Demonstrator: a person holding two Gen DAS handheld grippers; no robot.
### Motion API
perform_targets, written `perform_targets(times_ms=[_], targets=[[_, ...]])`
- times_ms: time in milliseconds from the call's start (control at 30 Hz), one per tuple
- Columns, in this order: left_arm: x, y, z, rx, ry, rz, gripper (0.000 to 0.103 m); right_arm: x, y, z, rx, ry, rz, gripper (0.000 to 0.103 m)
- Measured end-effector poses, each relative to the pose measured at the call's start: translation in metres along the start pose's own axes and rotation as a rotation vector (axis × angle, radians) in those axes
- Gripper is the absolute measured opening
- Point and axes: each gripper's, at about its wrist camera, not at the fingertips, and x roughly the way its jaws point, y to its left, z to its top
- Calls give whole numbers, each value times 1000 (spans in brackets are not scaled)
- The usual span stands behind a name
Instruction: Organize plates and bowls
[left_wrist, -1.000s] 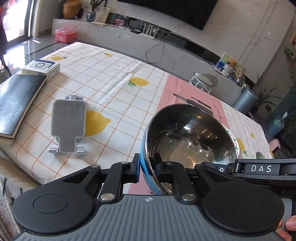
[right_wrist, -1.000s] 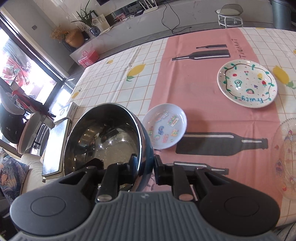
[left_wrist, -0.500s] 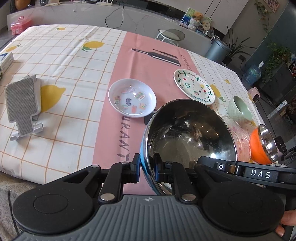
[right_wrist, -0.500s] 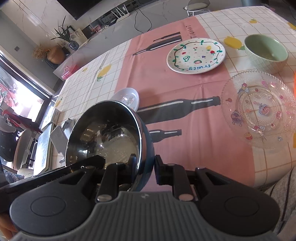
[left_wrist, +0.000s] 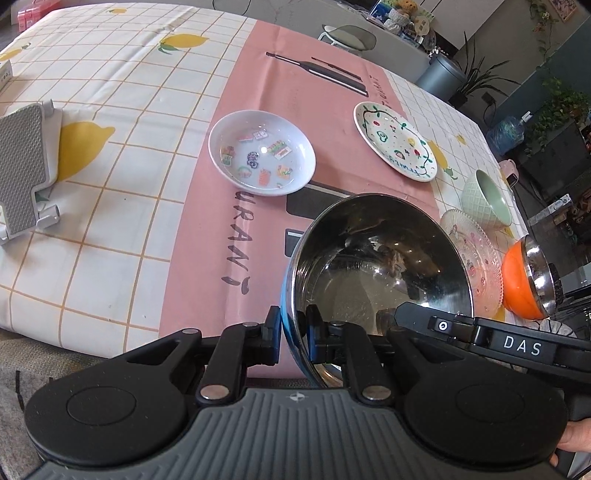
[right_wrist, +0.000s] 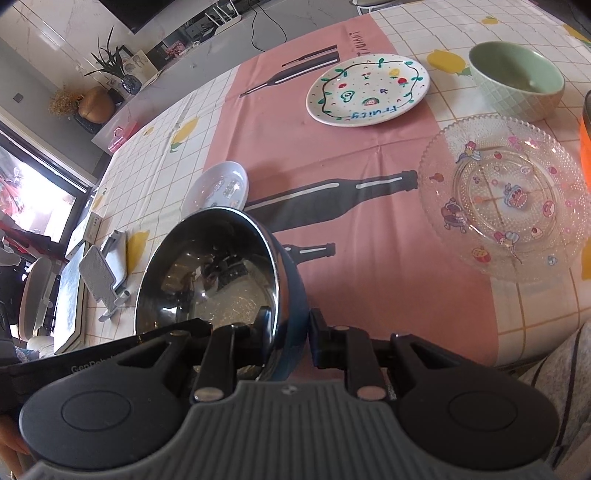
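A steel bowl (left_wrist: 376, 266) with a blue outside hangs tilted over the table's near edge, held from both sides. My left gripper (left_wrist: 293, 325) is shut on its near rim, one finger inside and one outside. My right gripper (right_wrist: 290, 325) pinches the same bowl (right_wrist: 210, 266) on its rim in the same way. On the cloth beyond lie a white sticker dish (left_wrist: 262, 158), a "Fruity" plate (right_wrist: 369, 88), a patterned glass plate (right_wrist: 506, 195), a green bowl (right_wrist: 517, 79) and an orange bowl (left_wrist: 524, 280) with a steel lining.
A grey phone stand (left_wrist: 22, 170) lies on the table's left part, with a black book and a small box beyond it. The pink and lemon-print tablecloth (left_wrist: 155, 122) covers the table. A sleeve shows at the right wrist view's lower right.
Both views have swung from the table's left part toward the dishes on the right, and sunk a little. The bowl has stayed in both grips throughout.
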Motion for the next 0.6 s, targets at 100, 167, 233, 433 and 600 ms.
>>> perform_targets(times_ms=[100, 167, 233, 433, 600], targets=[[2, -1, -1, 4, 0, 14, 14, 4, -3, 0, 5, 7, -3, 21], [2, -2, -1, 3, -2, 15, 14, 4, -6, 1, 12, 7, 6, 21], [2, -1, 0, -5, -8, 11, 14, 4, -8, 2, 21, 8, 16, 21], [1, -6, 1, 9, -47, 12, 17, 2, -13, 3, 32, -19, 1, 23], [5, -7, 2, 7, -54, 58, 27, 1, -20, 5, 52, -25, 14, 27]])
